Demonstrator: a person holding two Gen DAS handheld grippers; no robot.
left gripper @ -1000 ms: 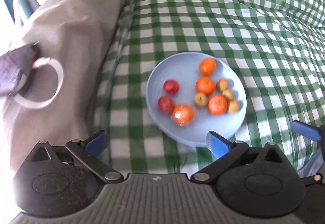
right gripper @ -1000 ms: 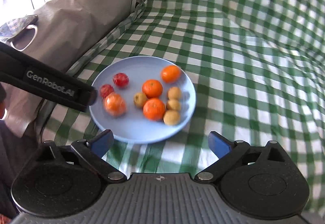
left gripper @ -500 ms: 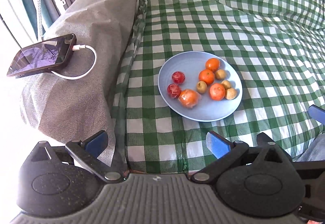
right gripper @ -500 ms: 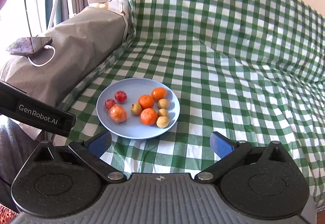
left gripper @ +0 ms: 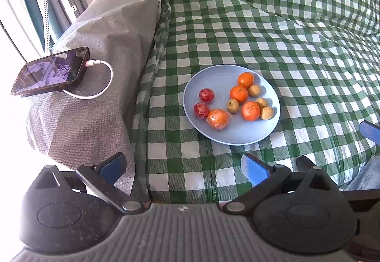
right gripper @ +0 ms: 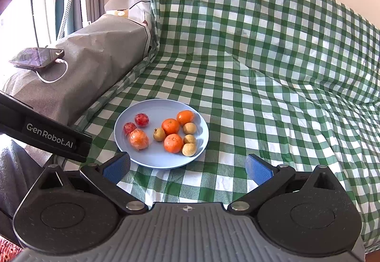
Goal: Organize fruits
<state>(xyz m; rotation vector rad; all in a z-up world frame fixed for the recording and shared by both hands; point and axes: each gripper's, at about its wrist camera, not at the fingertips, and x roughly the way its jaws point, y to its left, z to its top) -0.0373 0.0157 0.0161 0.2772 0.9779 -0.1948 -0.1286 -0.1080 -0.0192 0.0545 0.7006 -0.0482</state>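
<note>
A light blue plate [left gripper: 218, 76] [right gripper: 163, 107] lies on the green checked cloth. On it are two small red fruits [left gripper: 206, 95] [right gripper: 141, 119], a wrapped orange fruit [left gripper: 218, 118] [right gripper: 138, 139], three mandarins [left gripper: 238, 94] [right gripper: 170, 126] and several small brown fruits [left gripper: 266, 112] [right gripper: 189, 149]. My left gripper [left gripper: 182, 167] is open and empty, held back from the plate's near edge. My right gripper [right gripper: 187, 167] is open and empty, just short of the plate. The left gripper's body shows in the right wrist view [right gripper: 47, 133].
A grey sofa arm [left gripper: 95, 72] [right gripper: 95, 55] stands to the left, with a phone [left gripper: 51, 71] [right gripper: 38, 57] and white charging cable [left gripper: 104, 81] on top. The checked cloth [left gripper: 285, 36] [right gripper: 273, 72] covers seat and backrest. A window is at far left.
Both grippers have pulled back and risen away from the plate, so it looks smaller and farther. The phone and the sofa backrest have come into view. The fruits have not moved.
</note>
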